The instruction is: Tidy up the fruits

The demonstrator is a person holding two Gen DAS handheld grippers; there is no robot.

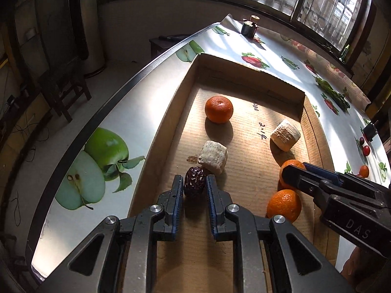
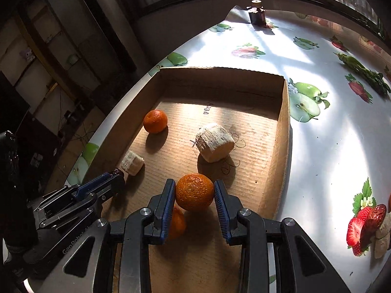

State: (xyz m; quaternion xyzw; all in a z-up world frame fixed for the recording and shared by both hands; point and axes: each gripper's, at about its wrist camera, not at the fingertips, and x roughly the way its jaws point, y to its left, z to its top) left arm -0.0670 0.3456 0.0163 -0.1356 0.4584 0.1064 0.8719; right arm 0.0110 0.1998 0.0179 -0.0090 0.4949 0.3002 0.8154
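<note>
A shallow cardboard box [image 1: 185,90] [image 2: 283,127] lies on the table. My left gripper [image 1: 194,183] is shut on a dark red date [image 1: 194,181] above the box's near left floor. My right gripper [image 2: 194,193] is shut on an orange [image 2: 194,191] over the box; it shows from the side in the left wrist view [image 1: 293,173]. Another orange [image 1: 284,205] [image 2: 178,223] lies under it. A third orange [image 1: 219,109] [image 2: 155,121] sits at the far left. Two pale sugarcane chunks lie in the box, one [image 1: 213,156] [image 2: 132,163] by the date, one [image 1: 285,134] [image 2: 215,142] to the right.
The table has a glossy cloth with printed apples [image 1: 97,163] and strawberries [image 2: 359,229]. A date [image 2: 375,216] and pale chunks [image 2: 382,239] lie on the cloth at the right. A small orange [image 1: 363,171] lies there too. A dark jar [image 2: 257,12] stands at the far edge.
</note>
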